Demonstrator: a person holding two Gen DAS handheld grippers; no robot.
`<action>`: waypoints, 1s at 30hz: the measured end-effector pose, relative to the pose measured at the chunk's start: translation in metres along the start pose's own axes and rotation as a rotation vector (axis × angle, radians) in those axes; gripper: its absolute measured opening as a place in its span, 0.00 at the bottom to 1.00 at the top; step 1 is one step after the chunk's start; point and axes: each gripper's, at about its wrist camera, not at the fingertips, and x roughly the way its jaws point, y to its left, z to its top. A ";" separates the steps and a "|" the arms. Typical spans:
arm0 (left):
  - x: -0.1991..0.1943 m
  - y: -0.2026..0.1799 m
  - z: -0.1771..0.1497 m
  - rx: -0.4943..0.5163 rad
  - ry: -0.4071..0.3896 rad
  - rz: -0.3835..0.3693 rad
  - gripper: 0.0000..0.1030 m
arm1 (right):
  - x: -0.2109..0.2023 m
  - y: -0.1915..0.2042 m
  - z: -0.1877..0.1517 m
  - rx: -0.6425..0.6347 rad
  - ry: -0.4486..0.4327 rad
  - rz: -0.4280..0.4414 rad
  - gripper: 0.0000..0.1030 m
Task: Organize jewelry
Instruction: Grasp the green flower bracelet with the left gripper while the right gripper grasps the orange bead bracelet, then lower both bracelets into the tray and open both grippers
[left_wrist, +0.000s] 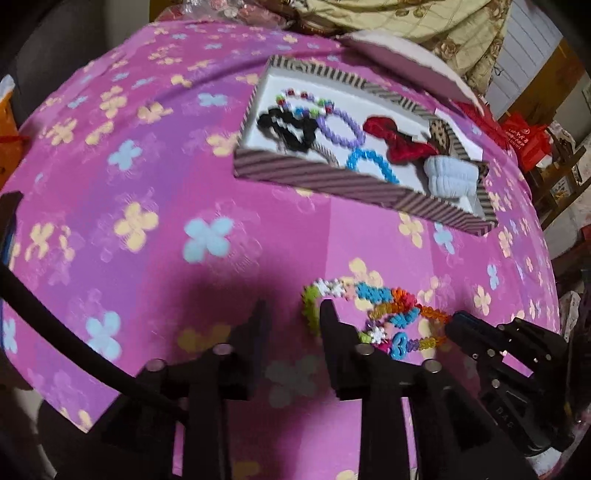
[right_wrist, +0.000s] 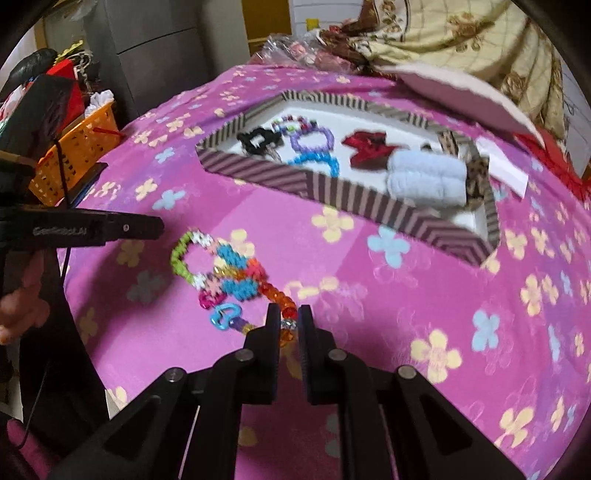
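A heap of colourful bead bracelets (left_wrist: 384, 314) (right_wrist: 225, 277) lies on the pink flowered cloth (left_wrist: 147, 184) (right_wrist: 443, 314). A striped box (left_wrist: 332, 184) (right_wrist: 369, 206) behind it holds black, purple and blue bracelets, a red bow and a pale blue scrunchie. My left gripper (left_wrist: 291, 310) is open, its right finger at the heap's green end; it also shows in the right wrist view (right_wrist: 140, 227). My right gripper (right_wrist: 288, 321) is closed on an orange bead strand (right_wrist: 288, 314) at the heap's near end; it also shows in the left wrist view (left_wrist: 465, 325).
An orange basket (right_wrist: 74, 147) stands off the left edge of the cloth. A pink-white lid (right_wrist: 461, 96) and a patterned quilt (right_wrist: 461, 33) lie behind the box. Red bags (left_wrist: 524, 136) sit at the far right.
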 end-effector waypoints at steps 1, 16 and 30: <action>0.004 -0.002 -0.001 -0.004 0.011 0.007 0.45 | 0.003 -0.002 -0.002 0.007 0.005 0.002 0.09; 0.009 -0.022 0.003 0.056 -0.010 0.056 0.28 | 0.003 -0.007 -0.005 -0.009 -0.010 -0.010 0.09; -0.077 -0.037 0.054 0.106 -0.210 0.058 0.28 | -0.068 -0.013 0.059 -0.082 -0.142 -0.055 0.09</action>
